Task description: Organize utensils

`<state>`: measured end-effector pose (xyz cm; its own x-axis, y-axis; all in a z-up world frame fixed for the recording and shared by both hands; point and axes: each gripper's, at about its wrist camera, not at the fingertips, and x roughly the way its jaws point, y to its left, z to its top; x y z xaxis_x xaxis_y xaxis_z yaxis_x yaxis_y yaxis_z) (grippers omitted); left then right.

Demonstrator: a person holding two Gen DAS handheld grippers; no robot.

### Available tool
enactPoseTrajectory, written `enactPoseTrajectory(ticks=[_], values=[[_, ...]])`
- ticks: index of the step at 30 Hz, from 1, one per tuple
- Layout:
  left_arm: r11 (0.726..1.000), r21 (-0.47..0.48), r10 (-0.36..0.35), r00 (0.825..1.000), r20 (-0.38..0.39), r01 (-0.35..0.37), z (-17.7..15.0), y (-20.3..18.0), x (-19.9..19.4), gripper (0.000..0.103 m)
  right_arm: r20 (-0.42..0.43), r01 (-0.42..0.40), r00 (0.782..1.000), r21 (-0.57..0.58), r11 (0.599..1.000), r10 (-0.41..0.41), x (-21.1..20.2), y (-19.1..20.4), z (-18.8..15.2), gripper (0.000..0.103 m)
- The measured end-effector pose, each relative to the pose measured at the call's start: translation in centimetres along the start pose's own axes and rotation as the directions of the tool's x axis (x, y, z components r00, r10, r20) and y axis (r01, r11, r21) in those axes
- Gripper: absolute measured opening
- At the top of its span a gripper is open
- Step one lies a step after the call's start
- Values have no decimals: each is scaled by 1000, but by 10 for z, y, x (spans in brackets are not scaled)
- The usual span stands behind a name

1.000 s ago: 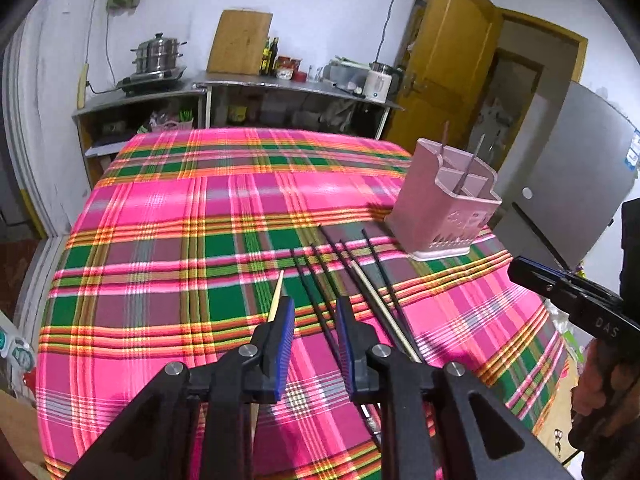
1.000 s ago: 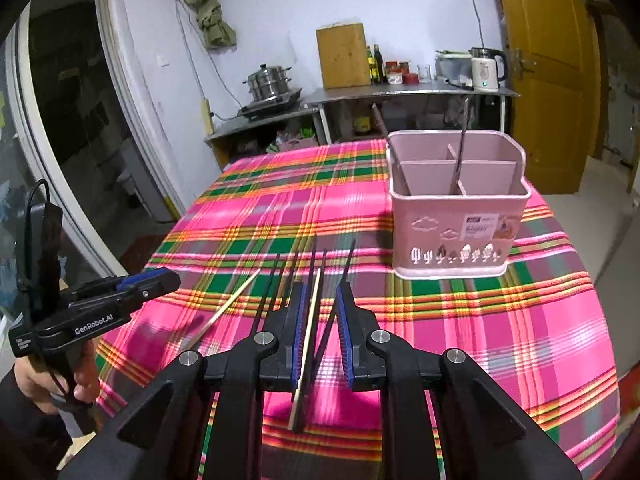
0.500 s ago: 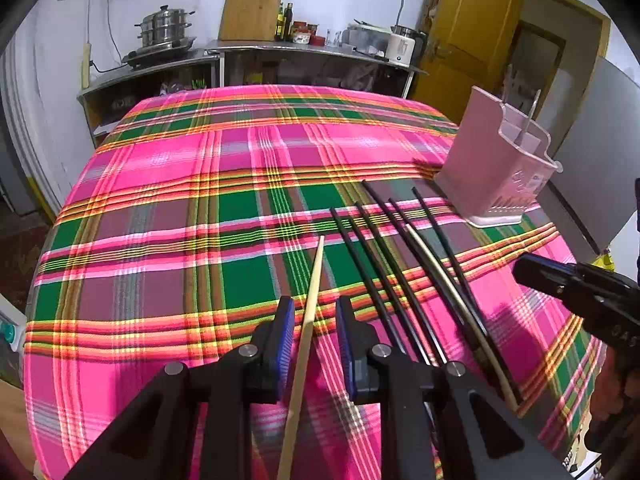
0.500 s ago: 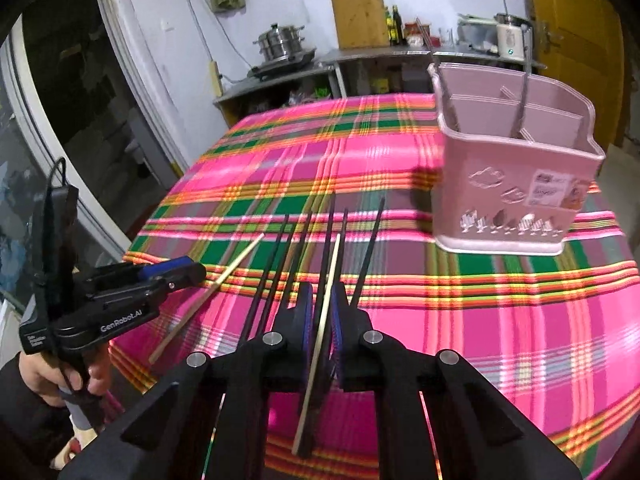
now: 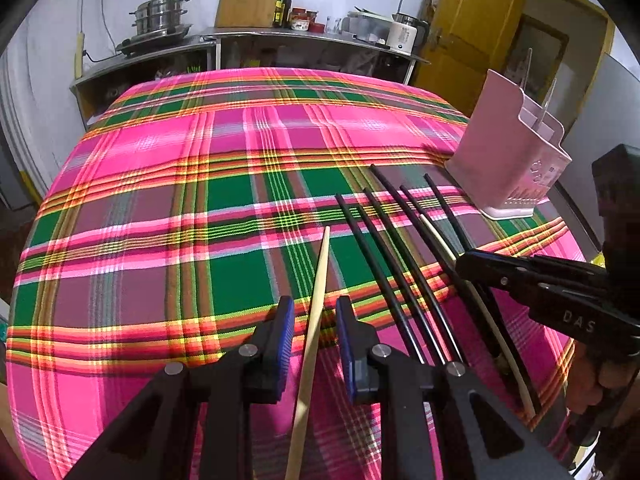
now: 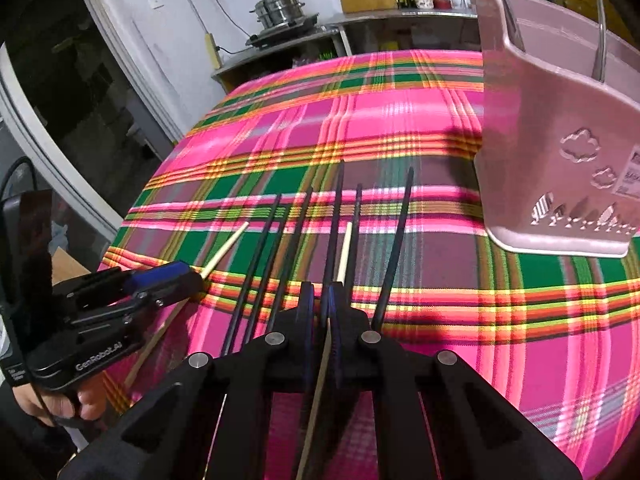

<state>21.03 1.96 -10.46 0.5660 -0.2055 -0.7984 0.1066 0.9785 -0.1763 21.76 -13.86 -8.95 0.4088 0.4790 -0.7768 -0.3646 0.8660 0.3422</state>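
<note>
Chopsticks: pale one point(image 6: 344, 254) pinched in right gripper point(image 6: 319, 312); another point(image 5: 316, 308) between left gripper's point(image 5: 314, 320) parted, untouching fingers. Close squarely, lift level, tip into pink holder point(image 6: 560, 128) at far right.

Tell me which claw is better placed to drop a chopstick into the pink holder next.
Right. The right claw is shut on a pale chopstick, close to the pink holder. The left claw is open around another one, farther away.

On my right gripper point(image 5: 560, 296), seen from the left camera, white letters on the black body read "DAS". On my left gripper point(image 6: 120, 300), seen from the right camera, the black body reads "GenRobot.AI" in white; a small white label lower on its handle is too small to read. The holder point(image 6: 560, 140) carries a sticker with print too blurred to read.
</note>
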Motion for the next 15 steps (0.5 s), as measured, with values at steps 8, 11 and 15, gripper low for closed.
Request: enactPoseTrajectory(ticks=[8, 11, 15], values=[[1000, 5, 1, 1000, -2, -1, 1, -1, 4, 21, -6, 18, 1000, 13, 1000, -18, 4, -6, 1, 8], [1000, 15, 13, 1000, -3, -13, 2, -3, 5, 21, -11, 30, 1000, 17, 999, -30, 7, -6, 4, 8], [1000, 17, 20, 1000, 2, -20, 3, -3, 7, 21, -9, 36, 999, 29, 999, -35, 9, -8, 8, 8]])
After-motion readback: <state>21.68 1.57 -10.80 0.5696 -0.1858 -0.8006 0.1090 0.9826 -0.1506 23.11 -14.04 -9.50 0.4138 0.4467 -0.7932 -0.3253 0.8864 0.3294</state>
